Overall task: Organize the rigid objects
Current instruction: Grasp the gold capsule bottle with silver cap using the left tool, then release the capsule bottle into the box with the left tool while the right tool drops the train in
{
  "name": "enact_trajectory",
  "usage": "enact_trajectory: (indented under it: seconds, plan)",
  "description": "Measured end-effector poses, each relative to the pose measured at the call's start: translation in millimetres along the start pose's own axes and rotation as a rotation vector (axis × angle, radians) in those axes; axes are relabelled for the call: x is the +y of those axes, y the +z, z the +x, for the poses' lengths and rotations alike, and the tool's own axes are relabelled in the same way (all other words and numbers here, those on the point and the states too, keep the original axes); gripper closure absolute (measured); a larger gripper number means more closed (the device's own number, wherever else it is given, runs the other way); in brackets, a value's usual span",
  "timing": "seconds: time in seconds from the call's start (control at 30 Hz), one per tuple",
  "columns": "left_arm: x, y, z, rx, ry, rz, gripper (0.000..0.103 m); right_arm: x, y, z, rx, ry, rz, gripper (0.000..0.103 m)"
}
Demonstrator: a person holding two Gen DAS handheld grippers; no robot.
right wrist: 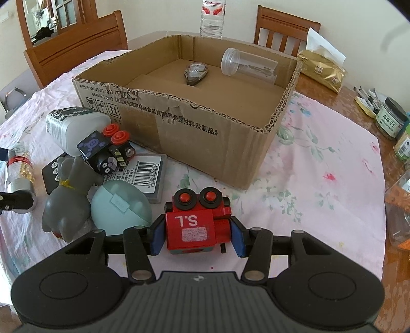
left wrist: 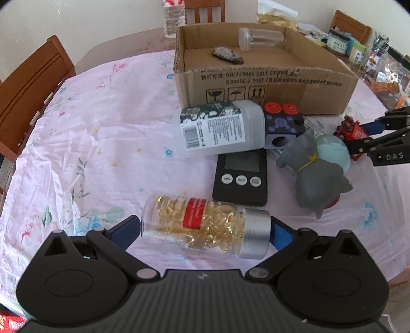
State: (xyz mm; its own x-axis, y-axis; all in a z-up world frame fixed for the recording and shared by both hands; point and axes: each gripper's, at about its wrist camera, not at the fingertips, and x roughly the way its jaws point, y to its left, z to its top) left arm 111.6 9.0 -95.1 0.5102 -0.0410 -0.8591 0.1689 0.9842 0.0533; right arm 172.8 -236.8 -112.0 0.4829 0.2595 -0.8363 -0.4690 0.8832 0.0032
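Observation:
My left gripper (left wrist: 205, 230) is shut on a clear bottle of golden capsules (left wrist: 202, 225) with a silver cap, held lengthwise between the blue pads. My right gripper (right wrist: 196, 234) is shut on a red toy train block (right wrist: 197, 225) marked "S.L". An open cardboard box (right wrist: 205, 128) stands behind, holding a clear jar (right wrist: 248, 65) and a small dark object (right wrist: 196, 73). On the cloth lie a white bottle (left wrist: 220, 128), a dark toy train (left wrist: 282, 123), a black timer (left wrist: 241, 176), a grey cat figure (left wrist: 315, 176) and a pale green egg case (right wrist: 120, 207).
A water bottle (right wrist: 212, 18) stands behind the box. Wooden chairs (left wrist: 28, 87) surround the table. A gold packet (right wrist: 323, 71) and jars (right wrist: 389, 117) crowd the right edge. A flat barcode-labelled case (right wrist: 148, 174) lies by the box.

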Motion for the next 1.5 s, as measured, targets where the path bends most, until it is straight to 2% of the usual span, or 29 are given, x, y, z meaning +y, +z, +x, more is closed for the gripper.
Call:
enact_trajectory:
  seconds: [0.1,0.33,0.53,0.7,0.87,1.03,1.23,1.37,1.43,1.5]
  plan:
    - [0.9,0.6,0.0,-0.007,-0.023,0.010,0.008,-0.1,0.2,-0.2,0.002,-0.002,0.002,0.047]
    - [1.6,5.3,-4.5,0.012,-0.016,0.017,0.008,-0.8,2.3,-7.2,0.014,0.006,0.008,0.047]
    - [8.3,22.9,-30.5,0.007,-0.031,0.001,0.008,-1.2,11.4,-26.5,0.015,0.001,-0.040,0.047]
    - [7.6,49.7,-56.3,-0.057,-0.041,0.040,0.008,-4.6,28.1,-58.4,-0.029,0.029,-0.080,0.047]
    - [-0.8,91.7,-68.9,-0.162,-0.048,0.104,0.008,-9.5,54.1,-80.0,-0.109,0.045,-0.086,0.047]
    - [-13.7,129.4,-54.5,-0.232,-0.063,0.146,0.008,-13.4,76.4,-81.0,-0.166,0.043,-0.099,0.047]
    - [-21.5,163.6,-7.5,-0.207,-0.082,0.137,0.008,-18.3,95.7,-64.9,-0.170,0.031,-0.089,0.047]
    - [-19.8,173.1,12.9,-0.211,-0.042,0.113,0.007,-23.5,104.2,-54.0,-0.157,0.024,-0.072,0.047]
    - [-17.2,177.8,12.2,-0.246,0.014,0.082,0.007,-25.7,109.7,-48.3,-0.147,0.018,-0.068,0.047]
    - [-12.0,179.7,5.7,-0.291,0.017,0.054,0.006,-28.1,115.7,-42.4,-0.140,0.017,-0.060,0.047]
